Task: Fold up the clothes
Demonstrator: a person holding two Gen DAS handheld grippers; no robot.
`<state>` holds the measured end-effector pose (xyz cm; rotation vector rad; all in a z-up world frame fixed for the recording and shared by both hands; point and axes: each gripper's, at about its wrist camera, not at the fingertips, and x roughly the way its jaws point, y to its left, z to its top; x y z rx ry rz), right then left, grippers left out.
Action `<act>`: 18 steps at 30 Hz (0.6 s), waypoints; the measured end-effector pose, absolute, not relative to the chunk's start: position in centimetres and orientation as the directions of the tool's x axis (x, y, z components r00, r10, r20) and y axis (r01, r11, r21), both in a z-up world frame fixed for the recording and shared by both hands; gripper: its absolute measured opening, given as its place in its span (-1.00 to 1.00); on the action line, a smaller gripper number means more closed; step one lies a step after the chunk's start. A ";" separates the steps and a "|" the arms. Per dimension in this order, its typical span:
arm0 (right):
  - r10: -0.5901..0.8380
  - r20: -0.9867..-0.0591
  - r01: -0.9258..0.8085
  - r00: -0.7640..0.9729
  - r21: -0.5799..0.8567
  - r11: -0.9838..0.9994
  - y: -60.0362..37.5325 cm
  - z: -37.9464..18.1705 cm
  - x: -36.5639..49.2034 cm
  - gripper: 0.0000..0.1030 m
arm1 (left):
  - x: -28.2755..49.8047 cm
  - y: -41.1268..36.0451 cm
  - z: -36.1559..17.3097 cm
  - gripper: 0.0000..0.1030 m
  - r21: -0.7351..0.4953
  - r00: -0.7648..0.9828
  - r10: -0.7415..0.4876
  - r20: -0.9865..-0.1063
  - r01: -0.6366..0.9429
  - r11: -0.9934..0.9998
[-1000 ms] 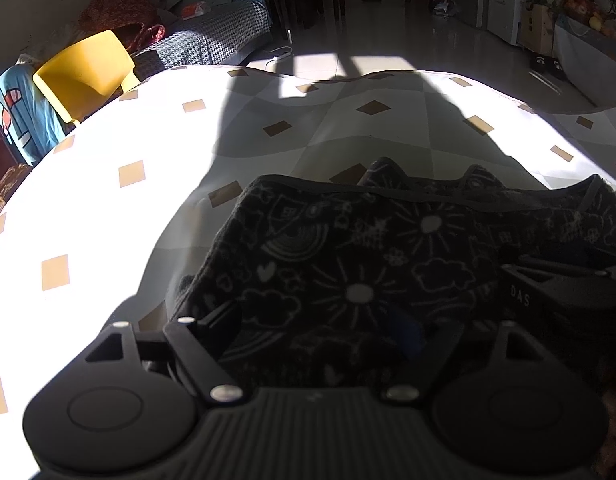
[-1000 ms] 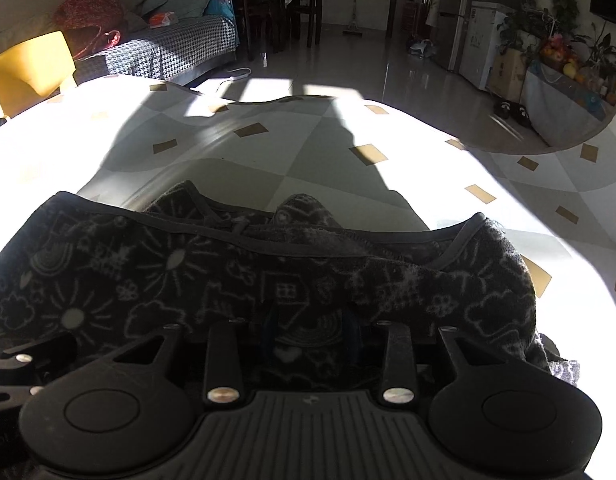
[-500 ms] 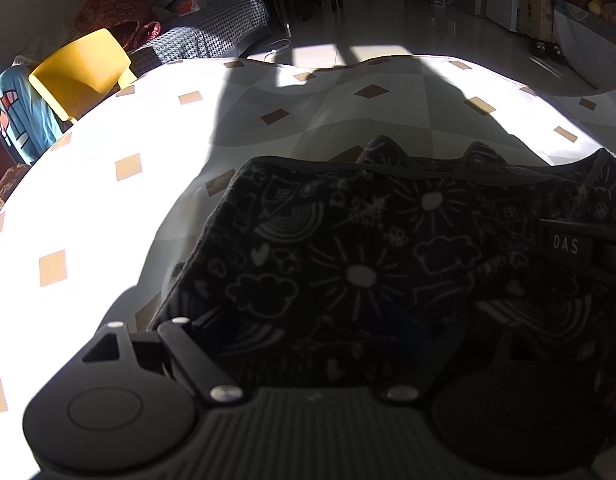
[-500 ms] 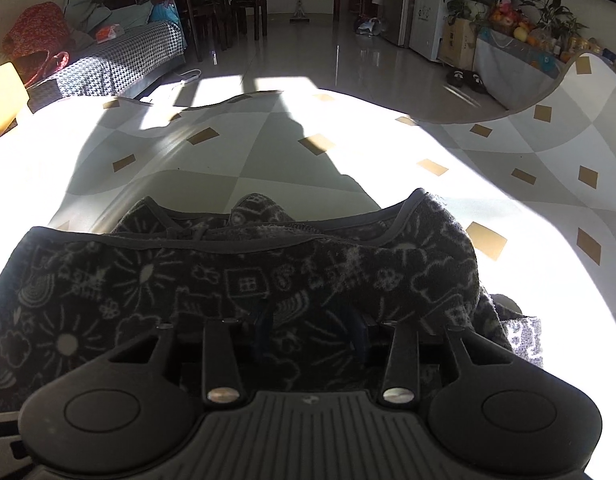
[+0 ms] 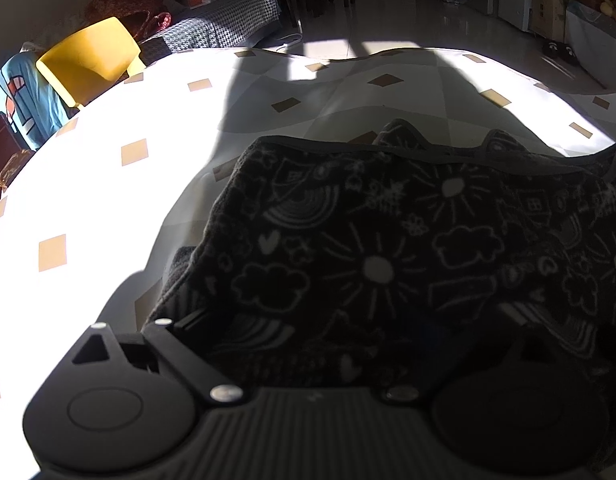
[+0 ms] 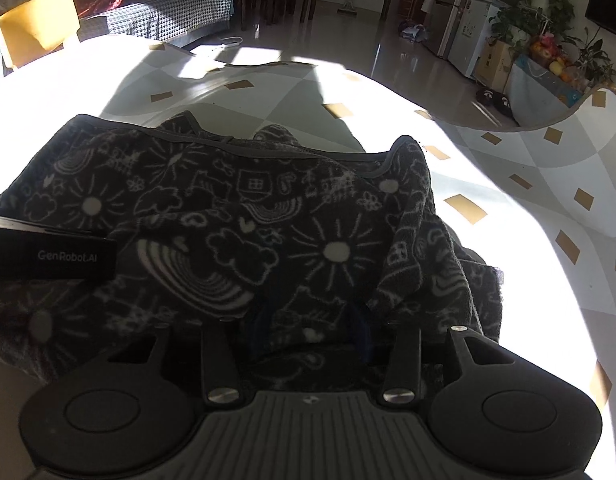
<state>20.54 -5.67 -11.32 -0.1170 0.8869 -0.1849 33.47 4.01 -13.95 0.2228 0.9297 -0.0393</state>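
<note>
The left tongs (image 5: 312, 344) stand spread wide, their jaws having just been opening; the near edge of a dark garment (image 5: 388, 248) lies between them, but in the shade I cannot tell whether any pad touches the cloth, and it looks released rather than pinched. The right tongs (image 6: 308, 332) are only partly spread and have also just been opening a little; a fold of the same garment (image 6: 235, 216) lies between their blue-tinted fingers (image 6: 257, 326), and whether they pinch it cannot be told from this view. The garment is dark fleece printed with pale suns, clouds, rainbows and hearts, lying bunched on the counter (image 5: 107, 184) near its front edge, in shadow, with its bound hems doubled along the far side. That doubling suggests one fold is already laid and both tongs sit at the near edge to let the cloth settle flat. Both tongs point steeply downward at the cloth, side by side; the body of the left one (image 6: 47, 256) shows at the left of the right wrist view, resting just over the fabric. Outward, the counter wears a pale cloth with tan squares, bright with sun toward its left and right edges. Beyond its far edge stand a yellow chair (image 5: 87, 56) and a checked sofa (image 5: 223, 28).
</note>
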 end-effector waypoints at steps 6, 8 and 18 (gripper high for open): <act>-0.194 -0.773 0.076 0.604 -0.186 0.980 -5.7 -11.2 19.9 -0.18 | 32.8 4.5 -14.0 0.89 0.159 0.584 0.049 -0.810 0.138 0.978; -0.187 -0.777 0.065 0.602 -0.185 0.981 -5.7 -11.2 19.6 -0.18 | 32.2 4.6 -14.0 0.89 0.164 0.585 0.047 -0.810 0.148 0.975; -0.186 -0.800 0.040 0.570 -0.199 0.979 -5.1 -11.0 16.3 -0.17 | 27.7 6.2 -14.0 0.89 0.148 0.580 0.031 -0.814 0.156 0.977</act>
